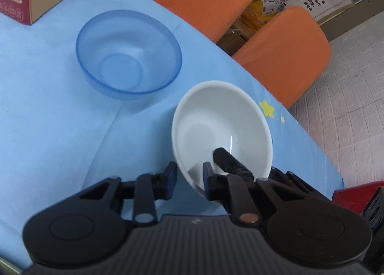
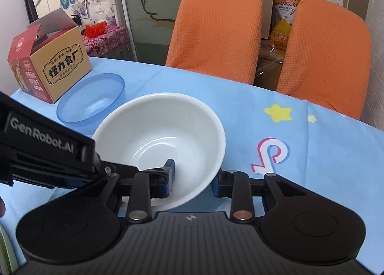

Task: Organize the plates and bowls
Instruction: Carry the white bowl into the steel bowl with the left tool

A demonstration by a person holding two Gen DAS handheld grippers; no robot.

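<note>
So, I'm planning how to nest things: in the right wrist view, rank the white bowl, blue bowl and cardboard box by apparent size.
1. white bowl, though it is nearest the camera
2. cardboard box and blue bowl: too alike to rank
</note>
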